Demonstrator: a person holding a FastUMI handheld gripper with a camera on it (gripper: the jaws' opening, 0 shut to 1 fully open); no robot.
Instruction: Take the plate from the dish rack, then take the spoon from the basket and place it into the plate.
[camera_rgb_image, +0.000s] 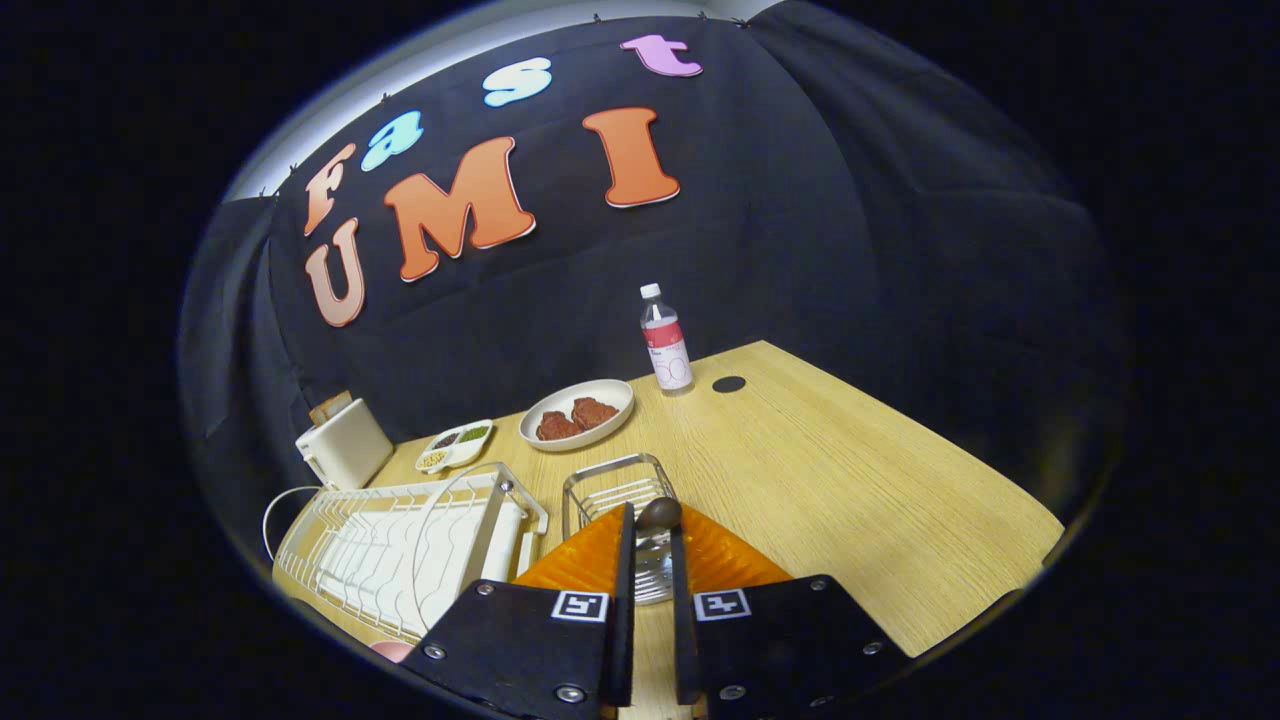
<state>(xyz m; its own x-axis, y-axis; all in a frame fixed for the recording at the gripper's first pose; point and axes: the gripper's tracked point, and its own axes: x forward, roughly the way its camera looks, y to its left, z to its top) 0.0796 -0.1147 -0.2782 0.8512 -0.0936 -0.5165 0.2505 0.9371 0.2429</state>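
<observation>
The gripper (651, 560) has its jaws drawn close together on a spoon (655, 545), both fingers pressing its sides. The spoon's long axis runs straight ahead along the fingers: its dark rounded end pokes out just past the fingertips, and the shinier length runs back down the narrow gap between them. So the spoon is in the grip and lifted clear of the wire basket (612, 490), which stands just beyond the fingertips and slightly to their left.

The orange plate (735, 565) lies directly under the fingers, flat on the wooden surface (850, 480), showing on both sides of the jaws. It is out of the white dish rack (400, 545), which sits to the left of the gripper, just beside the plate. That is the relation the coming move turns on: the spoon hangs right above the plate, with no sideways travel needed. I judge the remaining step to be lowering and letting go, so the spoon lands inside the plate rather than across its rim or back toward the basket.

Farther off on the surface stand a bowl of reddish food (578, 414), a small divided dish (455, 444), a water bottle (665, 340) and a white toaster (343, 442), all well apart from the plate.
</observation>
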